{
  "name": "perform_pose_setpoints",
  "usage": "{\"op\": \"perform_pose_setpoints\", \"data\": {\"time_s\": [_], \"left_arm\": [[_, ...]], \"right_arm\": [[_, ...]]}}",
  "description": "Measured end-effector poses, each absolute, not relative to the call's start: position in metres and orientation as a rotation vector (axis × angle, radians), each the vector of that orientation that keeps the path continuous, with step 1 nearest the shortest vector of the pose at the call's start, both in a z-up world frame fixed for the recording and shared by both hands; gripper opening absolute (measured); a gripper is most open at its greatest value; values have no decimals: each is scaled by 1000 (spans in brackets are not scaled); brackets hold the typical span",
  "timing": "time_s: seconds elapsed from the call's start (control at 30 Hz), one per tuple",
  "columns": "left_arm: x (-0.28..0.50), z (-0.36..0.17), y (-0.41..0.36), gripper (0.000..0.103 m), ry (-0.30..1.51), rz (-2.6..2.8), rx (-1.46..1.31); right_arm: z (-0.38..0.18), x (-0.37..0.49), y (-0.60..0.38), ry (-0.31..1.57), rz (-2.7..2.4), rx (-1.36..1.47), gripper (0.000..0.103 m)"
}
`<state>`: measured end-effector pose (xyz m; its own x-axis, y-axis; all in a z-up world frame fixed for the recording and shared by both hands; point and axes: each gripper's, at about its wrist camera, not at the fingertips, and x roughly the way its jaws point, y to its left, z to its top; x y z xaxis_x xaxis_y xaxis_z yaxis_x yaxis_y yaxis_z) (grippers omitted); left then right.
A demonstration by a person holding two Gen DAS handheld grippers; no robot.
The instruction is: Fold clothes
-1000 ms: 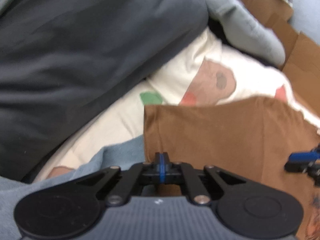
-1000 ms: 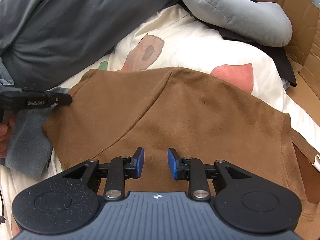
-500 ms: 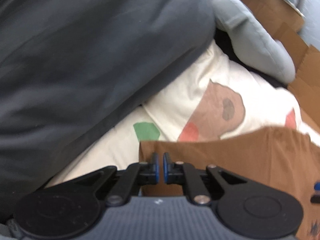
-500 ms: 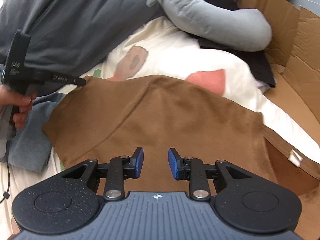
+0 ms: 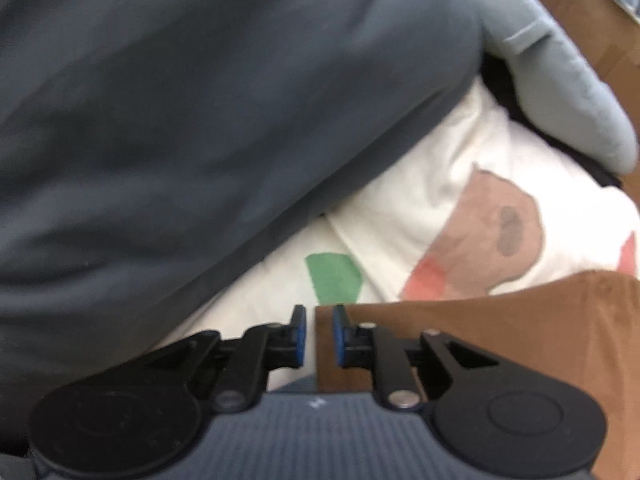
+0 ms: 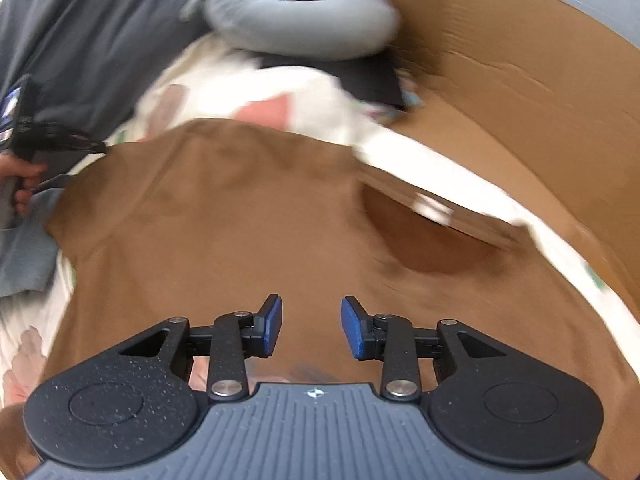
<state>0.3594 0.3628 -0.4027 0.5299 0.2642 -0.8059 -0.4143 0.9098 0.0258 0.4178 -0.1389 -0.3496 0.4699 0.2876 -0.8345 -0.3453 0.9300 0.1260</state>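
Two fisheye cameras, one riding behind each gripper's fingers, look steeply down onto a bed. The left wrist view sits close over the corner of a brown shirt [image 5: 500, 332], facing a dark grey duvet [image 5: 200, 120] and patterned sheet [image 5: 420, 200]. The right wrist view (blurred) looks across the same shirt [image 6: 224, 232] toward a cardboard box [image 6: 500, 80]. Both share the shirt, sheet, duvet and a grey neck pillow [image 5: 560, 80].

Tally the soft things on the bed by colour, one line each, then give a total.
Brown: 1, the shirt
Dark grey: 1, the big blanket
Light grey: 1, the curved pillow
Cream with patches: 1, the sheet
Blue-grey: 1, the cloth beside the shirt
Total: 5
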Motion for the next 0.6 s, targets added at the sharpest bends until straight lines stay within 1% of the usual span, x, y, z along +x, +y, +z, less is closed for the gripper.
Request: {"op": "perform_pose_setpoints", "data": {"time_s": [0.03, 0.1, 0.17, 0.37, 0.47, 0.53, 0.6], "left_arm": [[357, -398, 358, 28, 919, 398, -175], [351, -388, 350, 40, 903, 380, -171], [345, -377, 339, 45, 896, 360, -168], [315, -336, 311, 52, 922, 287, -144], [290, -308, 303, 55, 929, 265, -152], [274, -289, 300, 56, 933, 251, -156], [256, -267, 298, 60, 936, 248, -161]], "right_arm": [[-347, 415, -151, 1013, 363, -52, 40], [-342, 408, -177, 1017, 305, -20, 40], [-337, 400, -200, 1024, 253, 22, 40], [-312, 373, -258, 1016, 128, 142, 41], [-292, 358, -279, 989, 89, 200, 49], [-275, 345, -290, 969, 69, 232, 49], [-256, 335, -301, 952, 60, 257, 49]]}}
